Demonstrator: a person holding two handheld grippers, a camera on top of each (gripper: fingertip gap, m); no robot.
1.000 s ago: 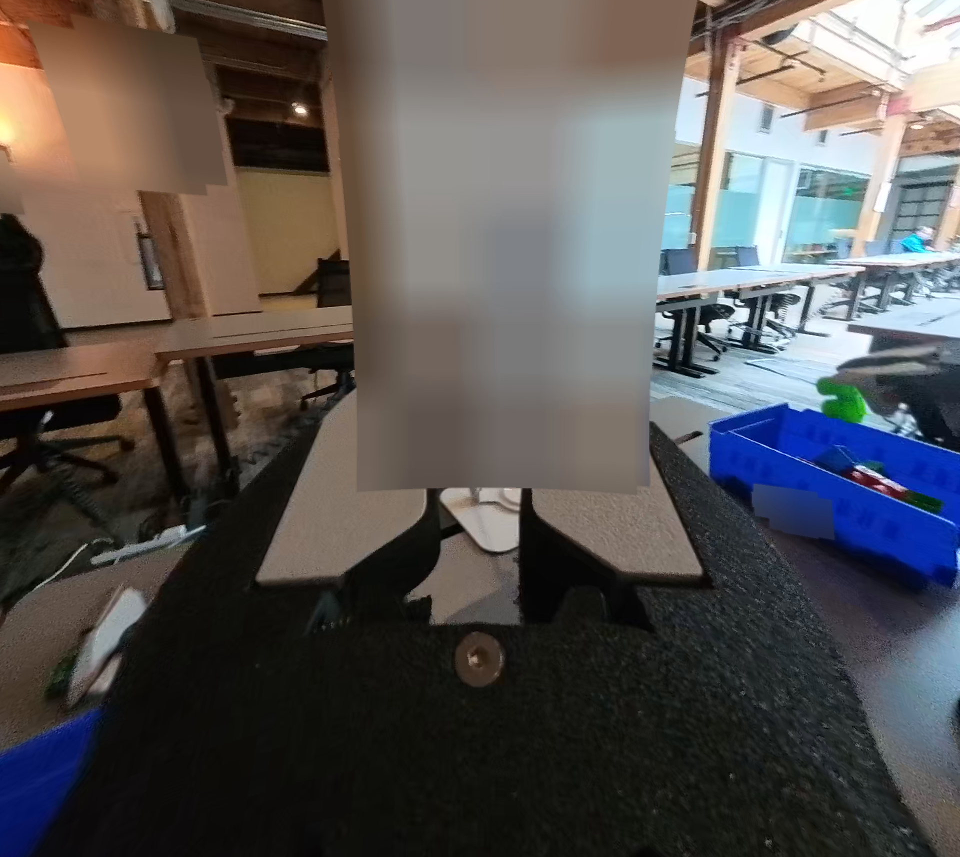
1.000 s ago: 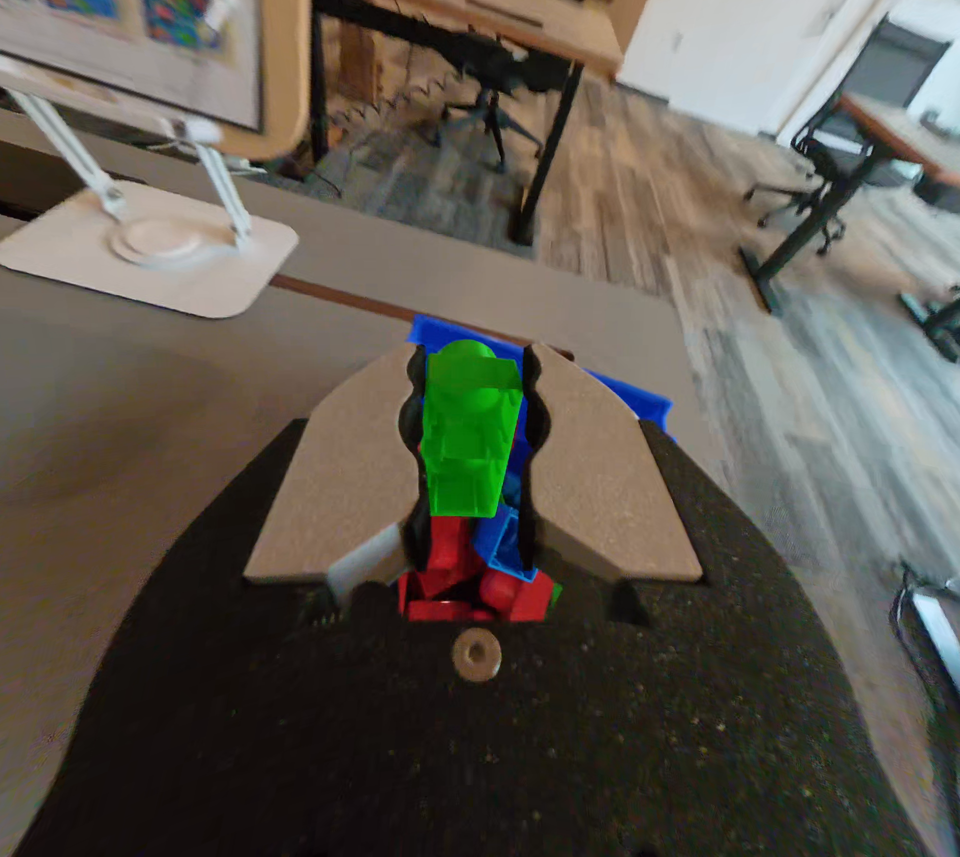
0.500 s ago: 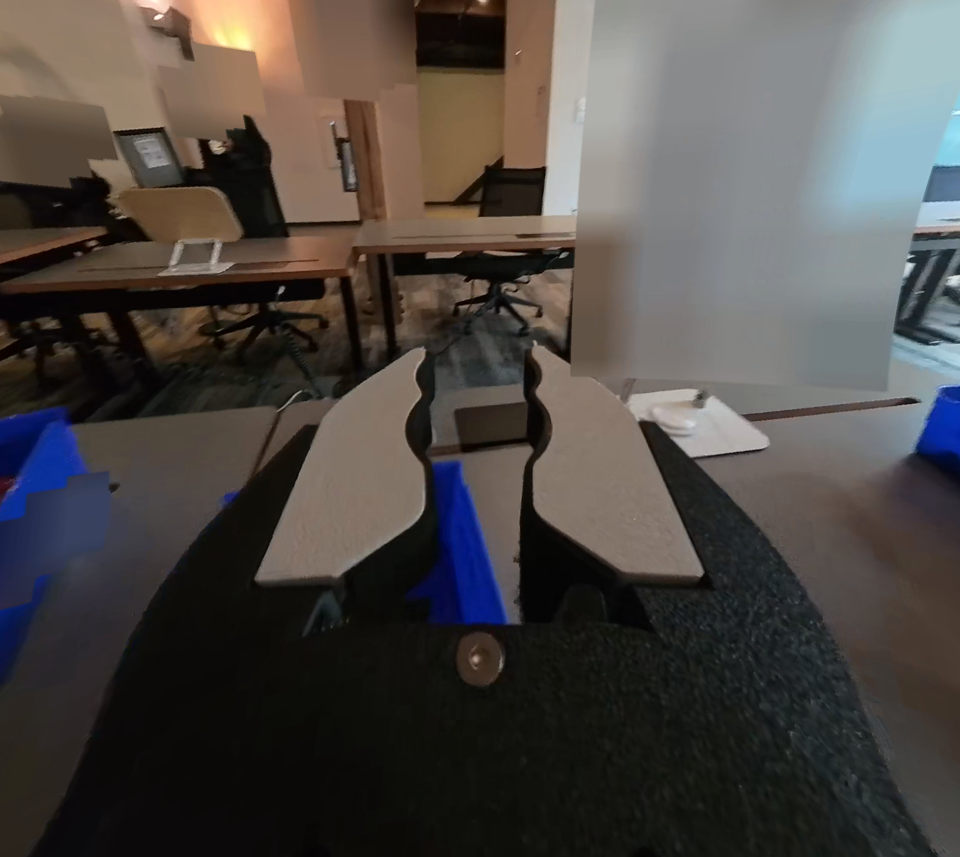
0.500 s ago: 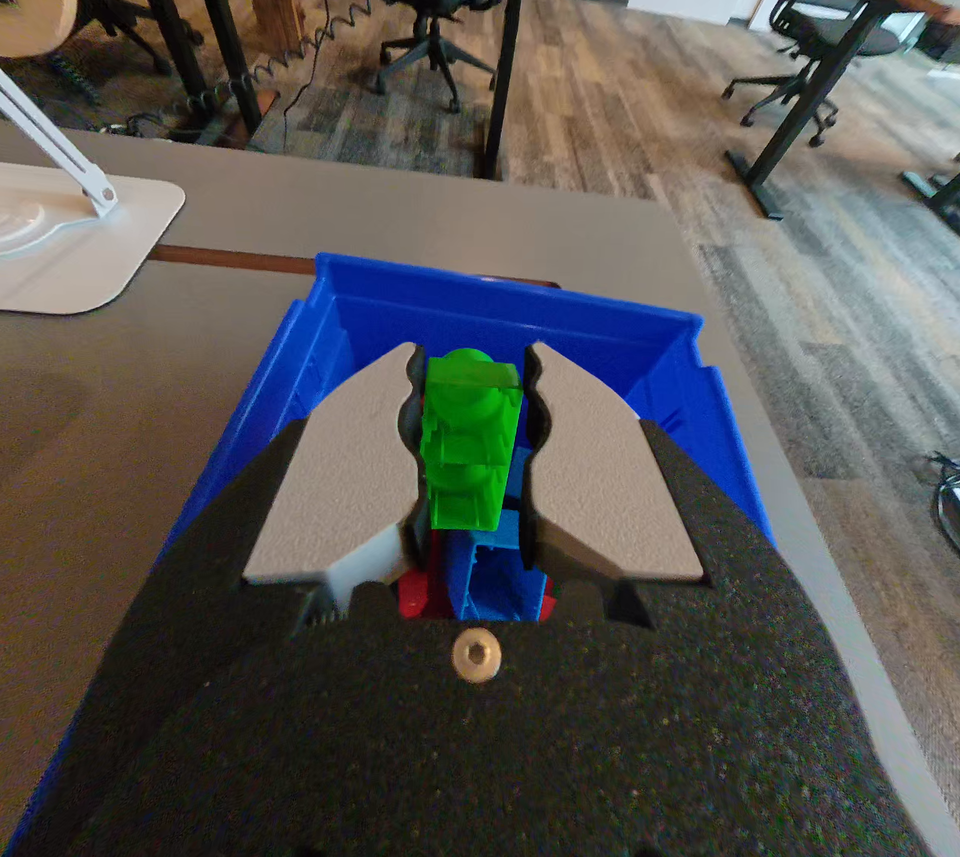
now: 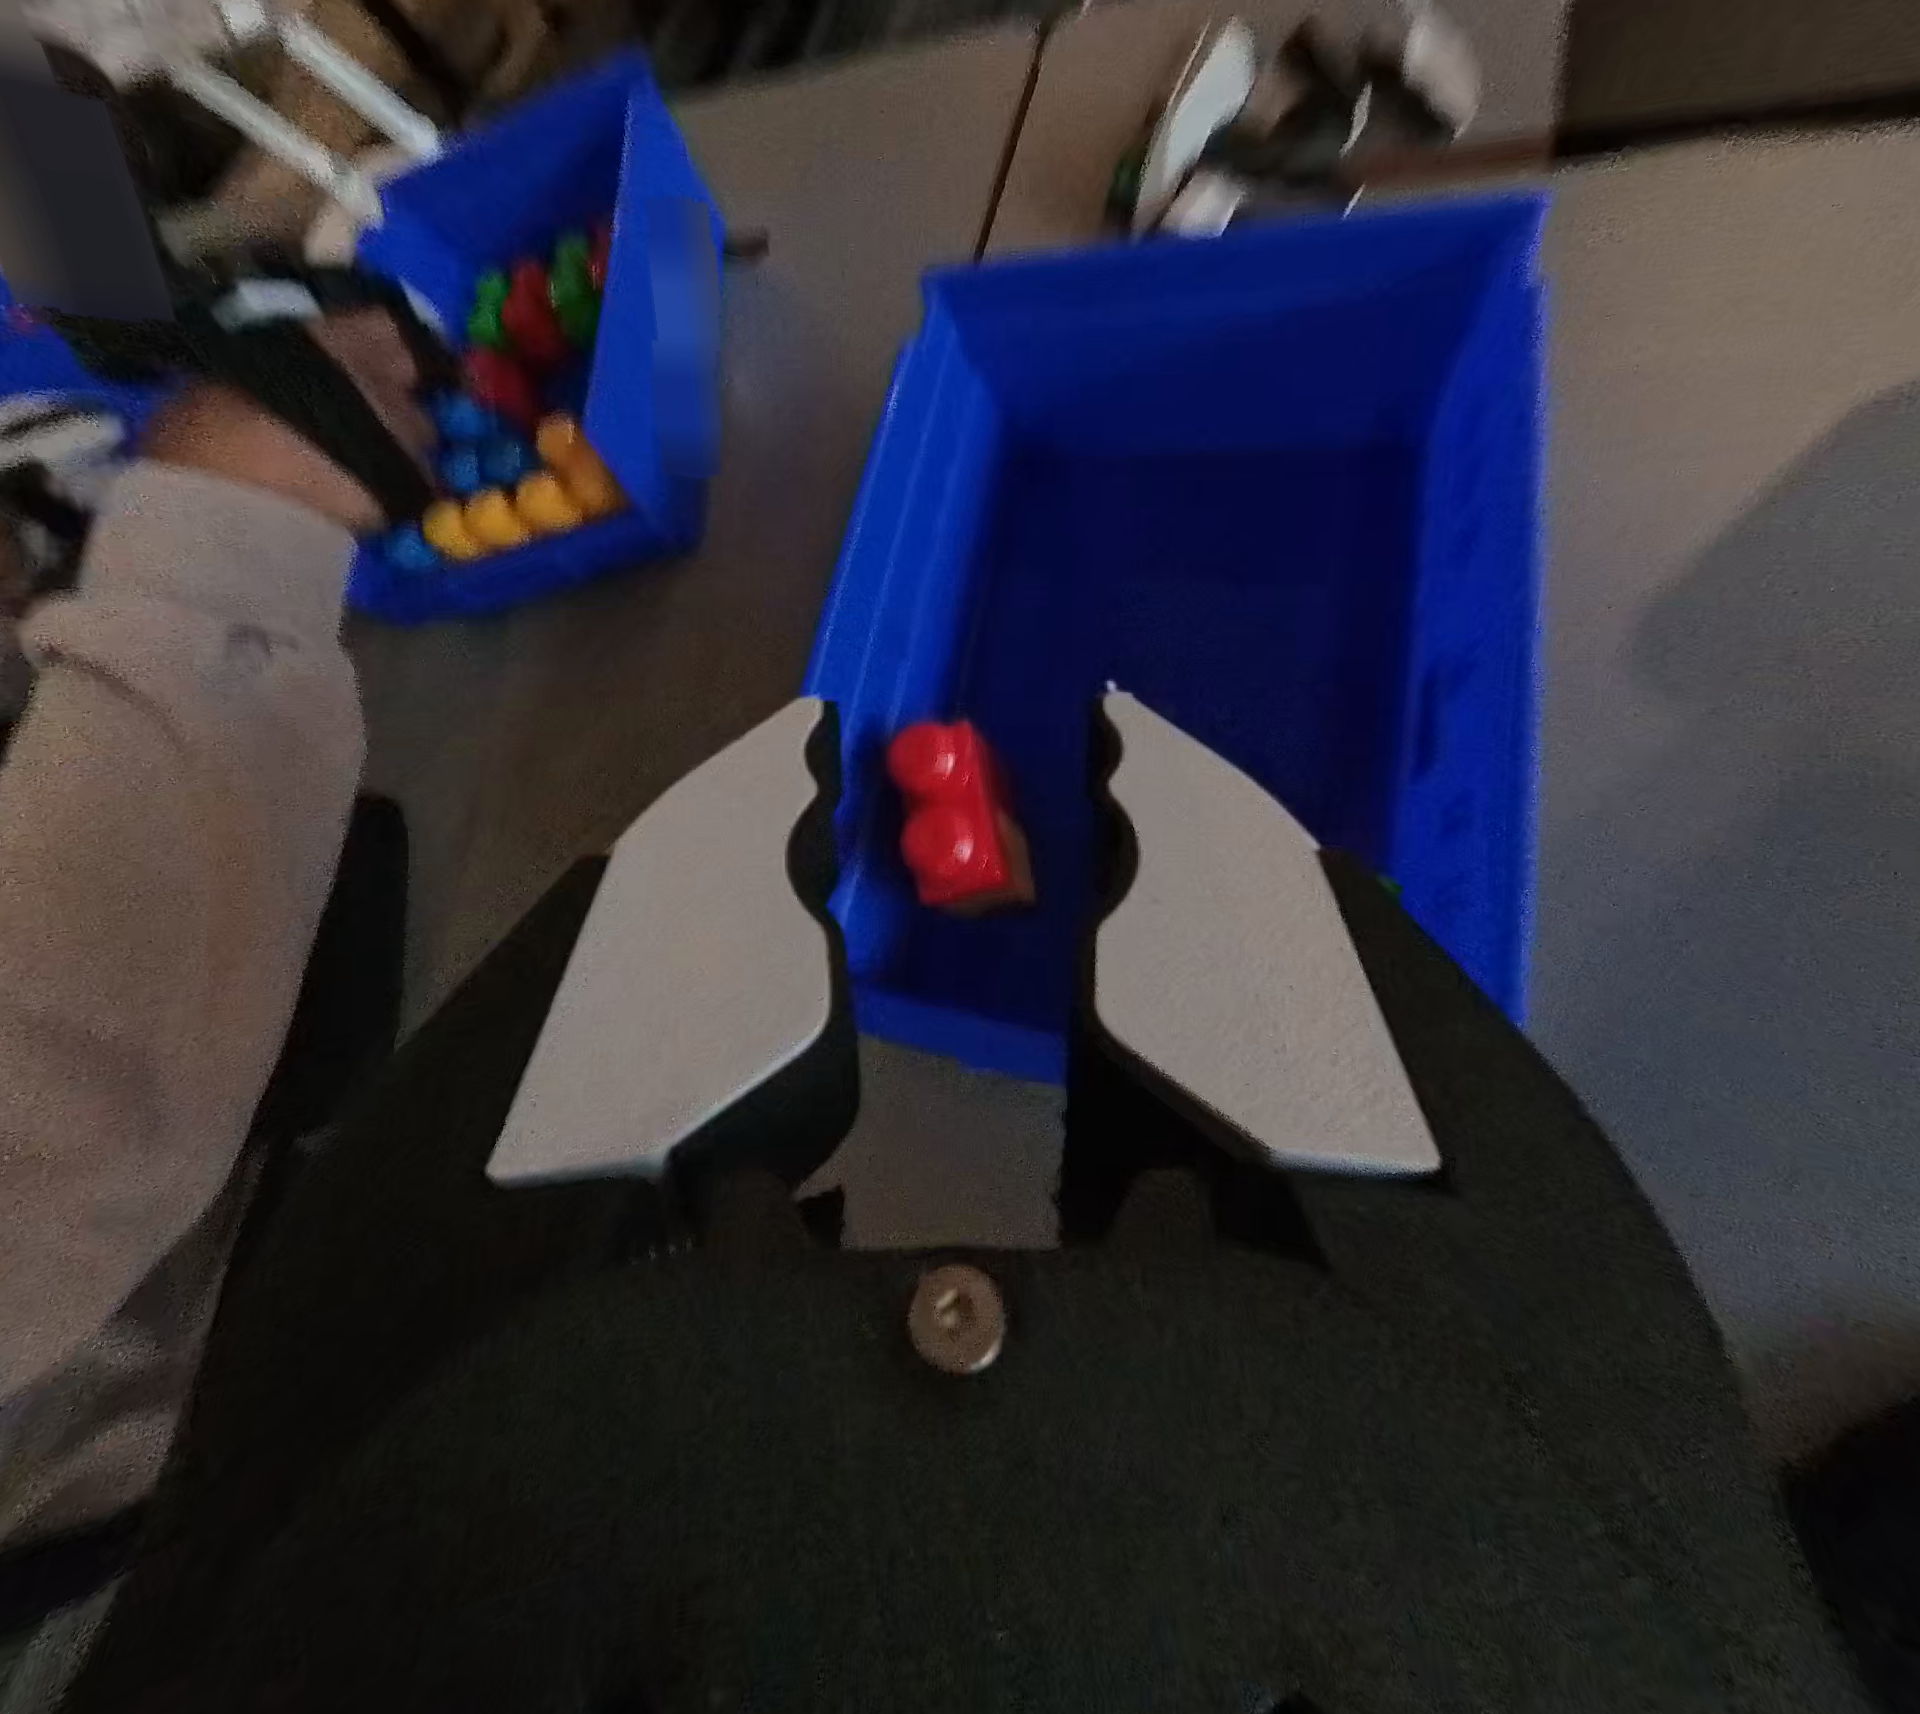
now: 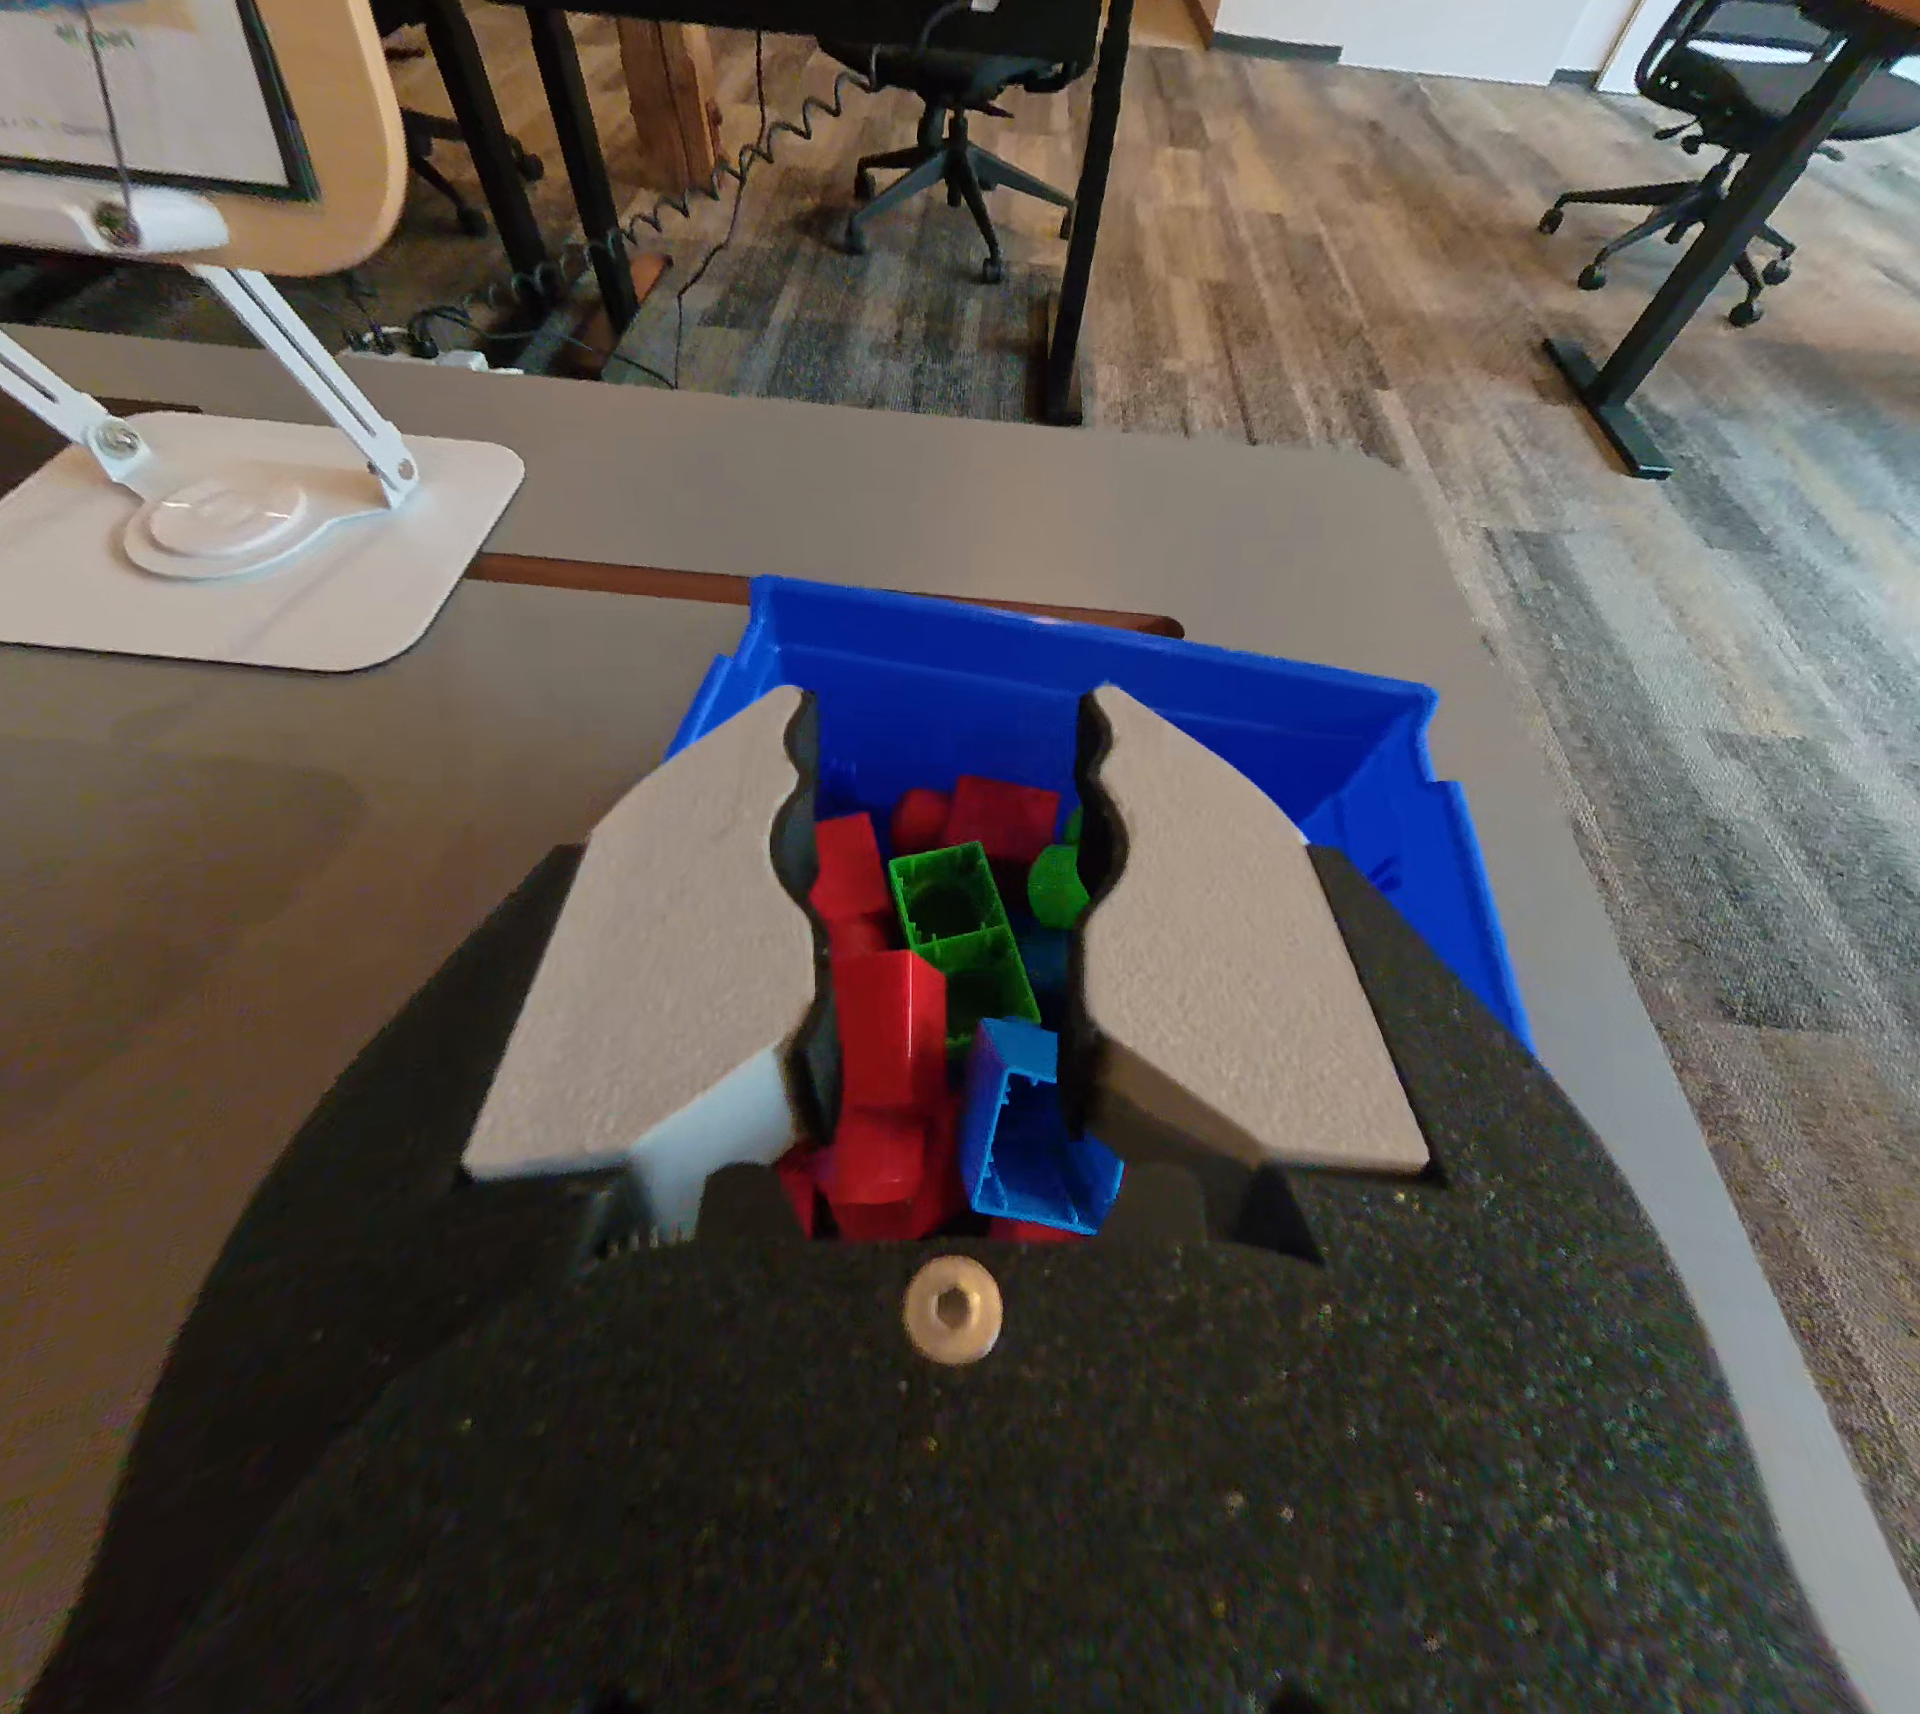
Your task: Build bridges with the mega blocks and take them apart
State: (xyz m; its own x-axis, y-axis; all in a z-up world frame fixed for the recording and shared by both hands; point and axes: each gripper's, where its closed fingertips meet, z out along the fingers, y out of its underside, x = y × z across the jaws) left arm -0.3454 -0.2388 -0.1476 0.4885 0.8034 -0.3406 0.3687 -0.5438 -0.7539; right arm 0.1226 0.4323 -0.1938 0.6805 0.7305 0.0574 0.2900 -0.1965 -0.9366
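Note:
In the left wrist view, which is blurred, my left gripper [image 5: 964, 708] is open over the near end of a blue bin [image 5: 1226, 262]. A red block [image 5: 956, 817] shows in the gap between the fingers without touching them; the blur hides whether it rests on the bin floor. In the right wrist view my right gripper [image 6: 945, 708] is open and empty over another blue bin [image 6: 1091, 656]. That bin holds a green block [image 6: 961, 932], red blocks [image 6: 888, 1030] and a blue block [image 6: 1029, 1134]. This bin [image 5: 520, 563] and the right gripper [image 5: 312, 376] also show at the left of the left wrist view.
A person's sleeve [image 5: 177, 729] fills the left of the left wrist view. A white stand base [image 6: 239, 532] sits on the table at the back left of the right wrist view. The table's right edge [image 6: 1621, 989] runs close beside the bin. Desks and office chairs stand beyond. Left tips to right tips: about 80 cm.
My right gripper has opened and the green block it held now lies in the bin. My left gripper has swung down from the room to the blue bin, and its jaws are wider.

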